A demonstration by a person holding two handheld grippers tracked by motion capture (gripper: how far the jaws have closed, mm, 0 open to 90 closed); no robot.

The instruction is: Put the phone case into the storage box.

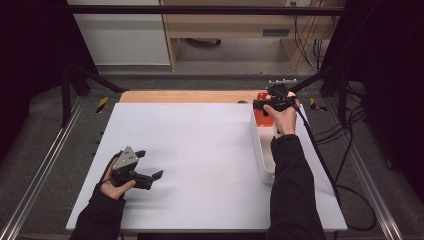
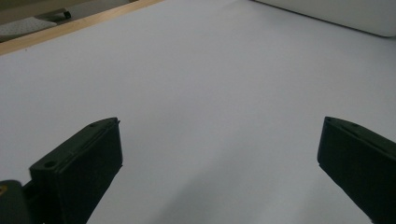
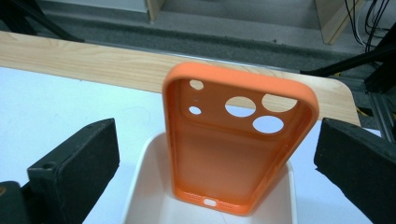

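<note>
An orange phone case [image 3: 233, 158] stands on its short end inside a white bin [image 3: 140, 186], leaning back against the bin's far wall with its hollow side and camera holes toward me. My right gripper [image 3: 217, 154] is open, one jaw on each side of the case and neither pad touching it. From above, the right gripper [image 1: 262, 102] sits over the far end of the white bin [image 1: 260, 150], where the orange case [image 1: 261, 116] shows. My left gripper [image 1: 151, 163] rests low at the front left of the white mat [image 1: 200, 150], open with nothing between its jaws [image 2: 219, 154].
The long white bin lies along the mat's right side, partly under the right forearm. A wooden table edge [image 1: 180, 96] runs behind the mat. Black frame bars stand at both far corners, and cables [image 1: 345, 165] trail on the floor at the right.
</note>
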